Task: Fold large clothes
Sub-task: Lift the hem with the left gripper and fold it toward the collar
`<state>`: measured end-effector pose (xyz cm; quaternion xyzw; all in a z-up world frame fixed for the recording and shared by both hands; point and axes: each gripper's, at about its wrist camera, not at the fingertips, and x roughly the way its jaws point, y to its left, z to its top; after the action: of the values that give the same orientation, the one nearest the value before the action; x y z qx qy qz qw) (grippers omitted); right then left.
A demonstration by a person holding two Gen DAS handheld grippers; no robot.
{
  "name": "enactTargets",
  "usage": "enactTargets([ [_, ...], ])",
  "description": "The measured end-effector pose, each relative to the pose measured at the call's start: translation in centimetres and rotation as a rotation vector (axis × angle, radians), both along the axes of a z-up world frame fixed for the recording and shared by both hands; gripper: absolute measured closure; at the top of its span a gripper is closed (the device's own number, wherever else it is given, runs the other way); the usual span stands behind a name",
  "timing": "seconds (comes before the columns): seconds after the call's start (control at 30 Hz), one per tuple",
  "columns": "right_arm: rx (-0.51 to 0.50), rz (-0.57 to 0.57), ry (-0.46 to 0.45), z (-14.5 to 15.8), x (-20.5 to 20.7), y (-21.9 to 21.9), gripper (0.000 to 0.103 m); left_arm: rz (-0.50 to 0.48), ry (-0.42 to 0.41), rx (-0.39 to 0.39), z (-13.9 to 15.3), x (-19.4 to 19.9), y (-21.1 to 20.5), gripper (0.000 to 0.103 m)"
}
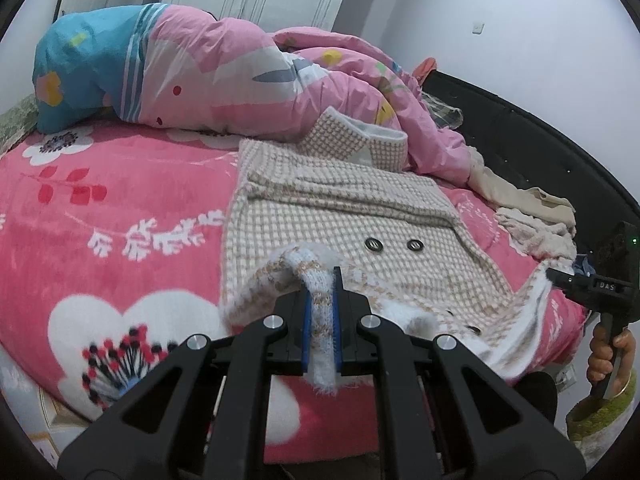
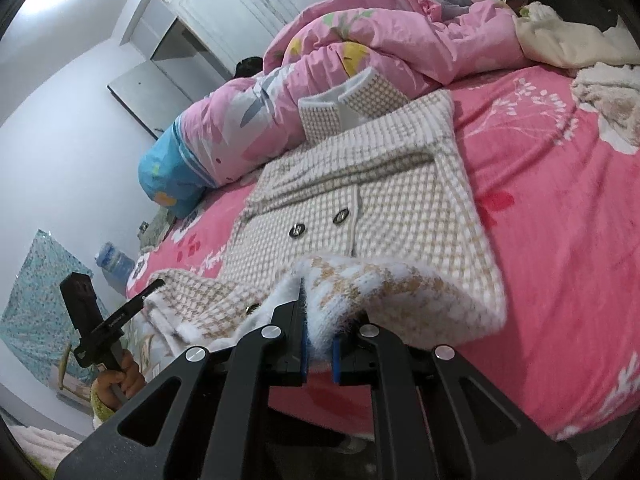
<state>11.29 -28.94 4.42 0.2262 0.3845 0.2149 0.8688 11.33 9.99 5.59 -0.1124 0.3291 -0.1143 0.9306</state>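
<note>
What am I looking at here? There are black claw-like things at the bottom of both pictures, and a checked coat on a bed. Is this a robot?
No robot: a person holds a two-finger gripper in each hand, each with its own camera looking along the fingers. One picture comes from the left gripper, the other from the right gripper; each also shows the other gripper off to the side, gripped by a hand. On the pink flowered blanket lies a beige checked coat with dark buttons, and behind it a crumpled pink duvet. Both grippers are shut on the coat's fluffy near hem, one toward each end, lifting it off the bed, probably to fold it over.
</note>
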Motion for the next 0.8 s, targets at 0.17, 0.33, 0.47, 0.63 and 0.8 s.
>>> enactTargets([
  [0.17,0.014,-0.01,-0.006,0.0,3.1,-0.3,0.095,0.008,0.025,0.013,-0.3,4.3,0.4,0.095],
  [0.33,0.034,-0.026,-0.011,-0.3,7.3,-0.9,0.095,0.015,0.063,0.013,-1.1,9.2,0.8,0.095],
  [0.47,0.057,-0.055,0.003,-1.6,11.1,-1.8,0.095,0.027,0.099,0.023,-2.1,12.9,0.9,0.095],
  [0.63,0.074,-0.113,0.073,-5.3,15.4,-3.0,0.095,0.04,0.163,0.03,-4.8,17.1,0.9,0.091],
  [0.8,0.147,-0.12,0.185,-10.1,18.2,-4.0,0.095,0.036,0.246,-0.034,-7.3,19.5,1.8,0.086],
])
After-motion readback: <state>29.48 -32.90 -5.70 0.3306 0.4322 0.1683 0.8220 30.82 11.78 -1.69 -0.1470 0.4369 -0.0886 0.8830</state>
